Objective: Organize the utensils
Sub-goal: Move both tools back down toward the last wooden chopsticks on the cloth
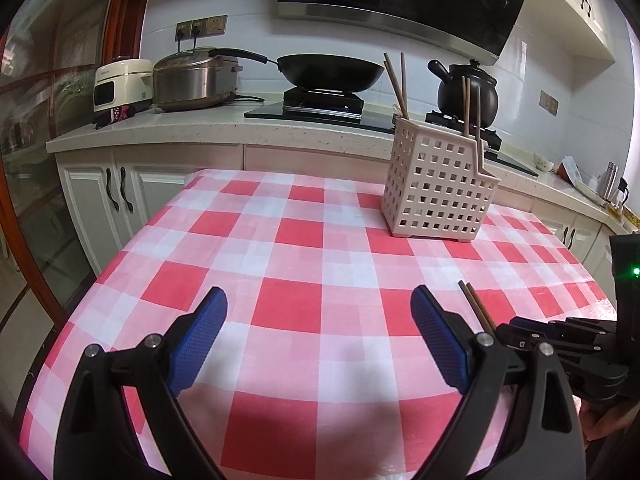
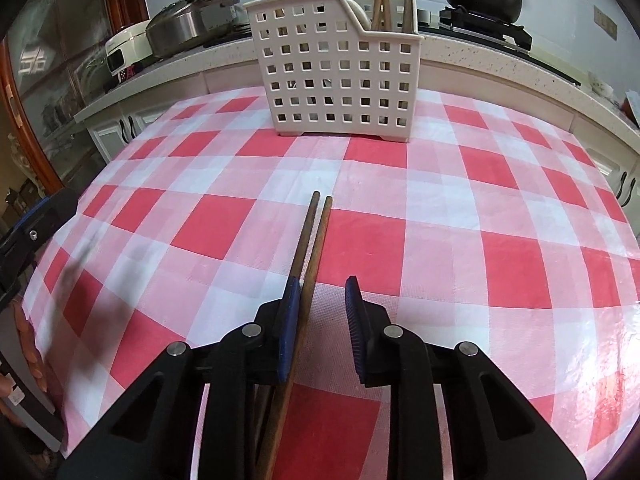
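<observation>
Chopsticks (image 2: 310, 264) between parted right jaws, against the left pad; left jaws apart.

The cloth (image 2: 440, 240) on the table looks like thin plastic sheeting, smooth, with a faint sheen and fine wrinkles toward 3 o'clock in the right wrist view. The chopsticks (image 2: 316, 236) are brown wood, matt, grain showing. The caddy (image 2: 332, 76) at 12 o'clock is cream plastic, smooth, dull, pierced with square holes. Gripper pads (image 1: 202, 336) are blue rubbery material with a fine ribbed texture; the arms behind them are matt black plastic with bright metal pins. On the counter (image 1: 224, 126), pale speckled stone, polished, stand a brushed steel cooker (image 1: 192, 80), a matt black wok (image 1: 330, 72) and a glossy black pot (image 1: 468, 88)
</observation>
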A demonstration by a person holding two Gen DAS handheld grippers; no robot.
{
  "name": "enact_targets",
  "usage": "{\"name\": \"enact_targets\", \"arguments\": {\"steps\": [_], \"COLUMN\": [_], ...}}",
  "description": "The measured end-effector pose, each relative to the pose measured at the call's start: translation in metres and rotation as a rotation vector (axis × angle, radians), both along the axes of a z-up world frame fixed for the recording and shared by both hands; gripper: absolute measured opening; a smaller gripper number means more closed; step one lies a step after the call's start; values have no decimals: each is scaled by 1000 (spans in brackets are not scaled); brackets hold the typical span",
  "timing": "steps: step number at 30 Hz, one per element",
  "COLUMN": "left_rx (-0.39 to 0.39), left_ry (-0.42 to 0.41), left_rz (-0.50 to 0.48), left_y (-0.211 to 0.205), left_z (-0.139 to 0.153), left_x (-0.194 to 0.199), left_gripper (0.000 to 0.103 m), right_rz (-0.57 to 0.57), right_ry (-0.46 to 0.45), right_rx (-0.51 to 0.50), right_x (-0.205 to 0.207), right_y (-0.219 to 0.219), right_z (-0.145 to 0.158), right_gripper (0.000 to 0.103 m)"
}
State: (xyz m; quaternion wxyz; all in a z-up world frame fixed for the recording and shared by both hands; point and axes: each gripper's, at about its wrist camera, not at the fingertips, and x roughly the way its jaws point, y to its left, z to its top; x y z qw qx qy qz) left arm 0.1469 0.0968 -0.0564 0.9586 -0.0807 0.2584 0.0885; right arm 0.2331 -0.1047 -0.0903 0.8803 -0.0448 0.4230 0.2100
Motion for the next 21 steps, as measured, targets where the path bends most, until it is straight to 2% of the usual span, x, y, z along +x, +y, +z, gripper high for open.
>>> {"name": "enact_targets", "arguments": {"steps": [4,16,18,21], "left_rx": [-8,4,8,5], "left_ry": [-1,11,16,24], "left_rz": [4,-14,-16,-19], "left_y": [3,-2,-4,-7], "left_z": [-1,-3,-3,-4], "left_x": [-1,-1,0,2], "left_gripper": [90,90,90,90], "right_rz": [-1,10,17,13], "right_ry": [-9,-10,-11,-8], "right_rx": [-56,-90,-93,-77], "right_x": [1,13,12,11], "right_y": [7,18,17,11], "right_z": [-1,-1,-1,-1], "right_gripper": [19,19,10,8]}}
